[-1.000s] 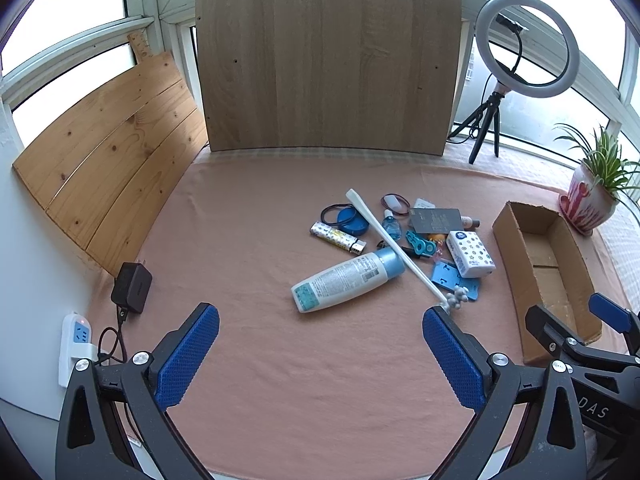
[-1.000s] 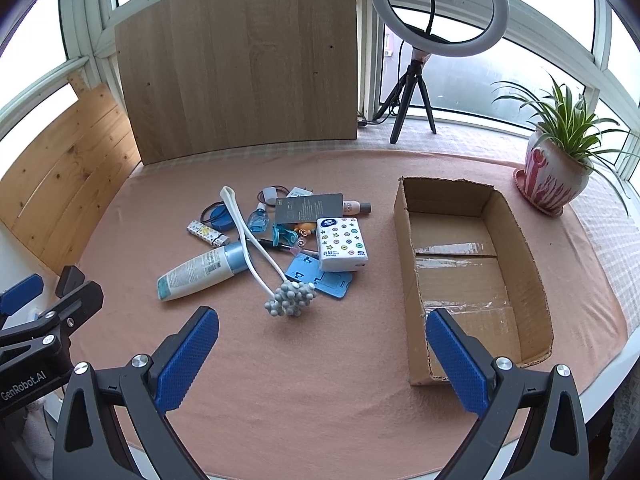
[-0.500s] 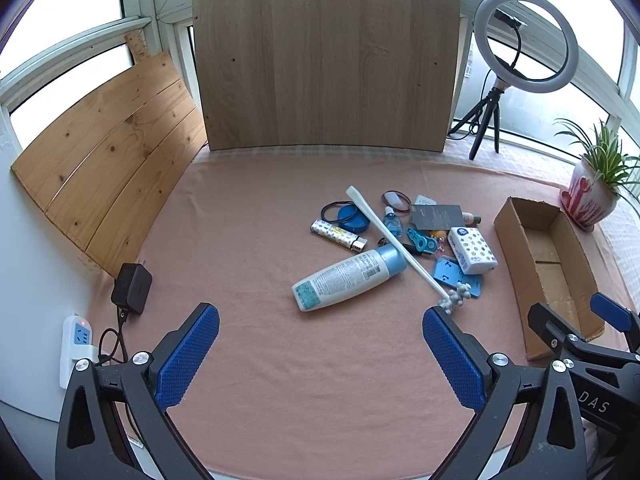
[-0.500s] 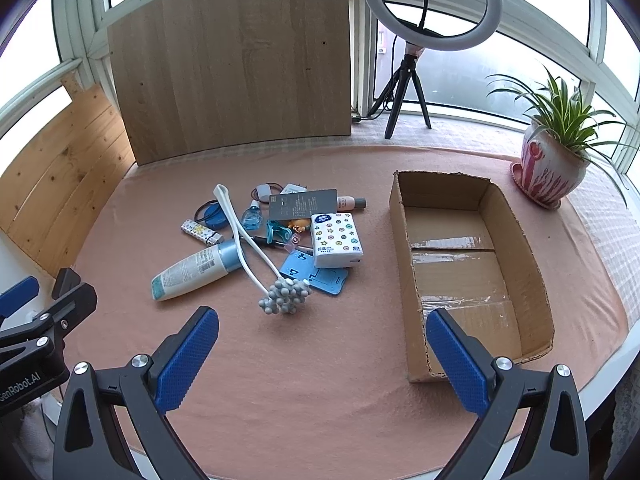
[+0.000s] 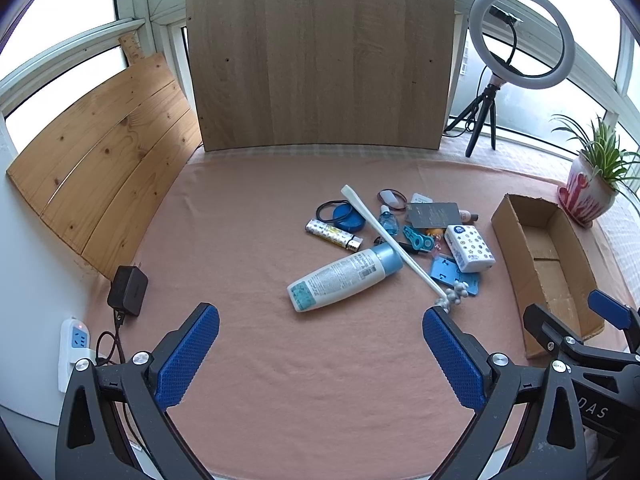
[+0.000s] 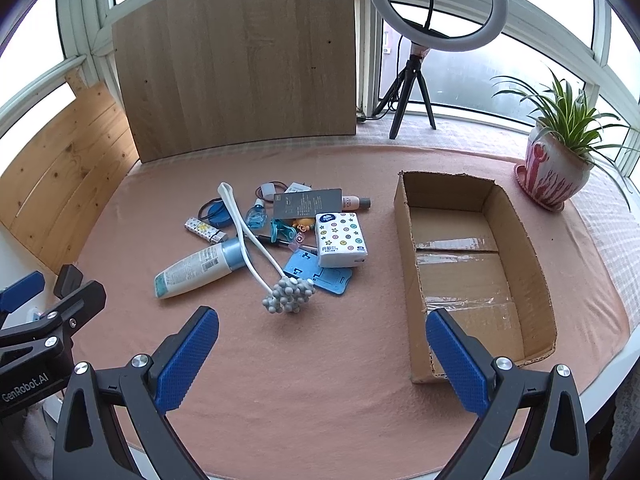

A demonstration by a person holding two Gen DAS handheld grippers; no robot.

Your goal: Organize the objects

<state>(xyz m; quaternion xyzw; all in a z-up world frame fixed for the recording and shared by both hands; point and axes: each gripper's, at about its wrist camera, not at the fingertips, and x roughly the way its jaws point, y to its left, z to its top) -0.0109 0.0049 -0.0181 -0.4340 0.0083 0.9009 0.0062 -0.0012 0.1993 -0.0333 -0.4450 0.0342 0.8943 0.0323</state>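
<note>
A heap of small items lies mid-table: a white and blue bottle (image 5: 344, 278) (image 6: 200, 266) on its side, a white massage stick (image 6: 256, 252) with a grey knobbed head, a tissue pack (image 6: 340, 238), a dark card (image 6: 308, 203), a lighter (image 5: 334, 235) and a blue sleeve (image 6: 318, 276). An open cardboard box (image 6: 520, 240) (image 5: 516, 252) stands to the right, with nothing inside. My left gripper (image 5: 320, 350) hovers open near the front edge, short of the bottle. My right gripper (image 6: 322, 352) is open too, in front of the stick's head and the box's near corner.
Wooden boards (image 5: 320, 60) lean along the back and left. A ring light on a tripod (image 6: 436, 4) and a potted plant (image 6: 556, 160) stand at the back right. A power strip (image 5: 74, 350) and black charger (image 5: 128, 290) sit at the left edge.
Both views have shifted slightly, with the objects drifting a little in frame. Both grippers stay open and nothing on the table has moved.
</note>
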